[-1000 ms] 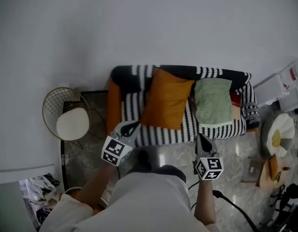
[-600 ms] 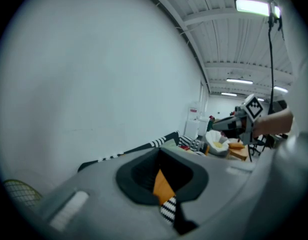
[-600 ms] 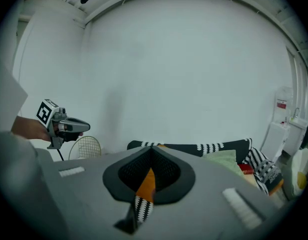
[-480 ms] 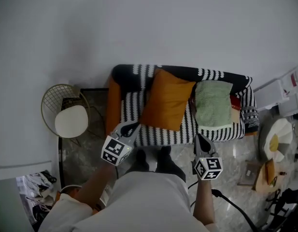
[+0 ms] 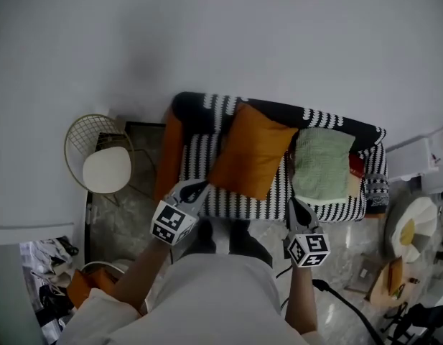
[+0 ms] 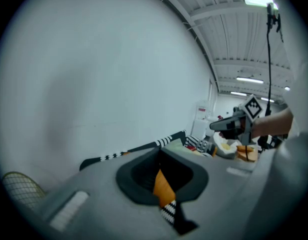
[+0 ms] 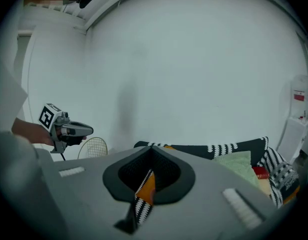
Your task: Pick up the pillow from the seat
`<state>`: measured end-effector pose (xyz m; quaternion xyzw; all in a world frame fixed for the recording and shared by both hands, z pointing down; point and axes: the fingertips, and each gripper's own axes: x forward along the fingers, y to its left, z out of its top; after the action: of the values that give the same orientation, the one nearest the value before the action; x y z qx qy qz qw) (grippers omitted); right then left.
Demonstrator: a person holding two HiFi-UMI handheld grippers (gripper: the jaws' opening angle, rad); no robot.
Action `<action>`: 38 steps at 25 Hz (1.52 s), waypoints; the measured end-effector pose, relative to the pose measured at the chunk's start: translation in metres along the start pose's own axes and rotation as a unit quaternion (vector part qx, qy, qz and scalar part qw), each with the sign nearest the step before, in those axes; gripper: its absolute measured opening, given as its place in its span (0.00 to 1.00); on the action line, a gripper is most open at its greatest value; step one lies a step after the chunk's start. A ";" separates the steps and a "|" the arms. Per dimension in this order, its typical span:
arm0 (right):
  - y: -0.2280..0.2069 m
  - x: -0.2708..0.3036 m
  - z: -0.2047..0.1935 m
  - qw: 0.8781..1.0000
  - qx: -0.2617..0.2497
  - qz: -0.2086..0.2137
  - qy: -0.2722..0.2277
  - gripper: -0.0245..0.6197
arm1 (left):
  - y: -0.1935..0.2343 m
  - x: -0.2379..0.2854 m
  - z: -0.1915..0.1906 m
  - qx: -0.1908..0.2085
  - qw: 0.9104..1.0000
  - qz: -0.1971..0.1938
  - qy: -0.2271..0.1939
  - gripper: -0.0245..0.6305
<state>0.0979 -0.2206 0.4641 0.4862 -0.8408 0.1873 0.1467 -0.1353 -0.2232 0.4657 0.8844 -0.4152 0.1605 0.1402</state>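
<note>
Beside the green pillow [image 5: 320, 165], something red [image 5: 356, 166], mostly hidden, perhaps cloth.

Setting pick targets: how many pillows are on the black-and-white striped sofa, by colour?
Orange square fabric pillow: 1
Pale green knitted pillow: 1
Total: 2
</note>
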 end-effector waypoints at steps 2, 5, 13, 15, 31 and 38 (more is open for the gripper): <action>-0.012 0.008 0.000 1.000 -0.002 0.012 0.006 0.05 | 0.000 0.012 0.000 -0.005 1.000 0.010 0.004 0.04; -0.026 0.023 -0.002 0.999 -0.005 0.033 0.019 0.05 | 0.005 0.031 0.001 -0.011 1.000 0.027 0.008 0.04; -0.061 0.074 -0.023 0.994 0.005 0.083 0.066 0.05 | 0.021 0.088 -0.005 -0.037 0.997 0.059 0.027 0.04; -0.071 0.087 -0.031 0.993 0.006 0.093 0.076 0.05 | 0.024 0.104 -0.010 -0.045 0.996 0.067 0.032 0.04; -0.156 0.185 -0.086 0.984 -0.002 0.107 0.139 0.05 | 0.056 0.210 -0.066 -0.073 0.988 0.105 0.085 0.04; -0.188 0.228 -0.123 0.981 0.016 0.106 0.161 0.09 | 0.071 0.254 -0.101 -0.080 0.988 0.098 0.085 0.04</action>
<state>0.1595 -0.4244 0.7036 0.3599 -0.8501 0.2907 0.2517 -0.0542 -0.4033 0.6671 0.8085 -0.4982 0.2143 0.2283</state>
